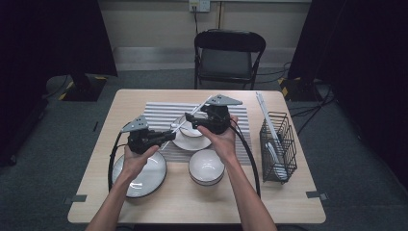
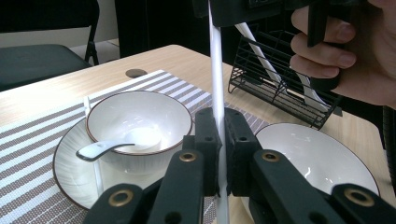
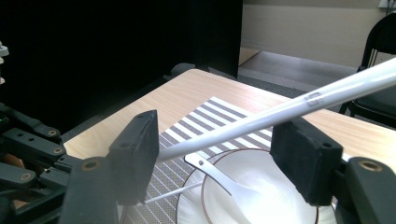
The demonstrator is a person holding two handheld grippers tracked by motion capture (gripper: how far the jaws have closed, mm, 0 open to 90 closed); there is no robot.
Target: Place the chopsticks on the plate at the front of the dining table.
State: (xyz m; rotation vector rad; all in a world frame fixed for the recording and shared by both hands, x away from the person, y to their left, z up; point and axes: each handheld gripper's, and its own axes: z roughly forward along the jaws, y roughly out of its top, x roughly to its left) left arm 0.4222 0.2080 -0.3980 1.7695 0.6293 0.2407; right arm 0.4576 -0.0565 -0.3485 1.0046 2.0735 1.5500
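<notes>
White chopstick (image 2: 215,79), slanted above bowl, apparently single.

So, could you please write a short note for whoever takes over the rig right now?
Left gripper: shut on the white chopstick, holding it above the table.
Right gripper: open, jaws either side of that chopstick, pads off it.
Things: bowl with spoon sits on the plate on the striped mat; a second chopstick rests on that plate. More sticks stand in the wire basket.
Left to do: probably draw the right gripper clear and lay the held chopstick beside its mate.
</notes>
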